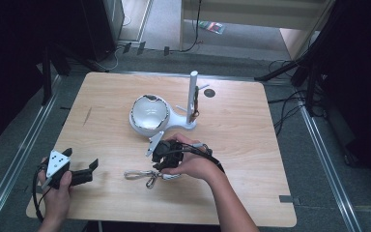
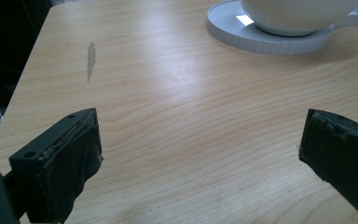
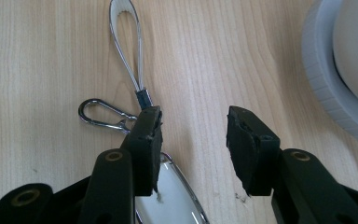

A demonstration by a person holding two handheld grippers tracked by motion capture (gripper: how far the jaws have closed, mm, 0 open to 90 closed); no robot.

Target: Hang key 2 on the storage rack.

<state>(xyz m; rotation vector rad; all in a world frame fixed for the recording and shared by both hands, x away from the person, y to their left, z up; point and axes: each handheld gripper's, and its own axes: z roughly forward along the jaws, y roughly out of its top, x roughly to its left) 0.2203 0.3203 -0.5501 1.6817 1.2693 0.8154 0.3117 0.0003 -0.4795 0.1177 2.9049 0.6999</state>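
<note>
A keyring lies on the wooden table [image 1: 241,145]: a steel wire loop [image 3: 126,46], a small snap hook [image 3: 101,116] and a shiny oval tag [image 3: 175,200]. In the high view it is the keyring [image 1: 145,176] near the front middle. My right gripper [image 1: 163,157] hovers just over it, hand wrapped around the body. Seen from the right gripper [image 3: 193,123], the jaws stand open with bare wood between them, the left finger [image 3: 144,149] above the tag. My left gripper [image 1: 82,157] rests at the front left, and its own view shows the left gripper [image 2: 200,140] wide open with nothing between the jaws.
A white stand holds a round dome [image 1: 149,114] on a ribbed base [image 2: 261,39], with an upright post [image 1: 193,94] bearing small pegs. A dark round mark [image 1: 209,93] lies behind it. Cables and black stands surround the table on the floor.
</note>
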